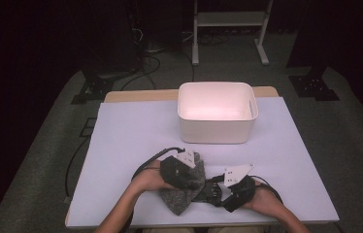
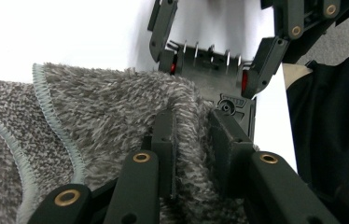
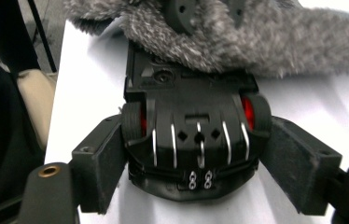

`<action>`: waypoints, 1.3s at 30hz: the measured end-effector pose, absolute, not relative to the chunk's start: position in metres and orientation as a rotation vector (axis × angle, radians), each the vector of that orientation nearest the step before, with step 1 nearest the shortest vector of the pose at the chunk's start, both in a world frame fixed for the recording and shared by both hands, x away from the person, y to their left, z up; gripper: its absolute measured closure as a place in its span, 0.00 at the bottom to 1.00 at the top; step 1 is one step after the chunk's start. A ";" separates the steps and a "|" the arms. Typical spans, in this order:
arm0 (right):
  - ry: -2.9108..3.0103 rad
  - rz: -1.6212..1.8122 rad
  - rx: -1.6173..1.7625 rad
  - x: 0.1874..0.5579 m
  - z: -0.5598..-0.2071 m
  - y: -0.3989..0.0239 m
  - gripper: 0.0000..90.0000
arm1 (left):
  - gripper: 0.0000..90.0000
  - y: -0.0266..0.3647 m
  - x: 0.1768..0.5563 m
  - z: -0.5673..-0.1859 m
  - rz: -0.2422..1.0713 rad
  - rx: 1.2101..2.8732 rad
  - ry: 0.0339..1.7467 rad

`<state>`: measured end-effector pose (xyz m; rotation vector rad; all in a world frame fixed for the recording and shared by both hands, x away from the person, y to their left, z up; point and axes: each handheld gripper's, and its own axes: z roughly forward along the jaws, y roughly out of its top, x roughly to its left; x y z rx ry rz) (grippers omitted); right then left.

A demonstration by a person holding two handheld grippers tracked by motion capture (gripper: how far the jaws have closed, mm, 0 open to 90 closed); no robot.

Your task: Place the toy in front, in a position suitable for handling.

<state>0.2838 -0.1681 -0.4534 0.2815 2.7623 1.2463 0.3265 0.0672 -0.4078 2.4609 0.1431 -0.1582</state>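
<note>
A grey fuzzy cloth [image 1: 184, 191] lies bunched at the near edge of the white table [image 1: 136, 136], just in front of you and well short of the white bin [image 1: 216, 128] at the far side. Your left gripper [image 1: 191, 182] has its jaws drawn close together on a raised fold of that cloth; in the left gripper view the two black fingers [image 2: 165, 135] sink into the pile with a ridge of fabric pinched between them. Touching the cloth, with one end tucked under its edge, sits a black device [image 3: 196, 107] with red side pieces and thin metal prongs. Your right gripper [image 1: 218, 191] holds it with its jaws spread wide, a pad pressed against each flank. The cloth looks light, soft and floppy, so expect it to drape and drag behind whatever fold you lift; its stitched pale hem [image 2: 46, 102] is likely the firmest place to take hold, while a pinch in the deep pile may slide. The device looks rigid and smooth-sided, probably the heavier of the two, and best held across its broad middle, away from the prongs, which could snag the cloth's fibres
</note>
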 end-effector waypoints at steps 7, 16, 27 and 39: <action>2.765 1.248 0.304 0.282 -0.454 -0.177 0.27 | 0.80 0.071 0.326 -0.409 -0.172 2.443 0.159; 2.741 1.264 0.302 0.281 -0.453 -0.176 0.30 | 0.80 0.056 0.312 -0.402 -0.152 2.490 0.073; 2.752 1.260 0.314 0.279 -0.460 -0.174 0.35 | 0.80 0.011 0.301 -0.402 -0.141 2.515 -0.062; 2.774 1.287 0.314 0.284 -0.462 -0.173 0.28 | 0.81 0.012 0.302 -0.404 -0.148 2.510 -0.057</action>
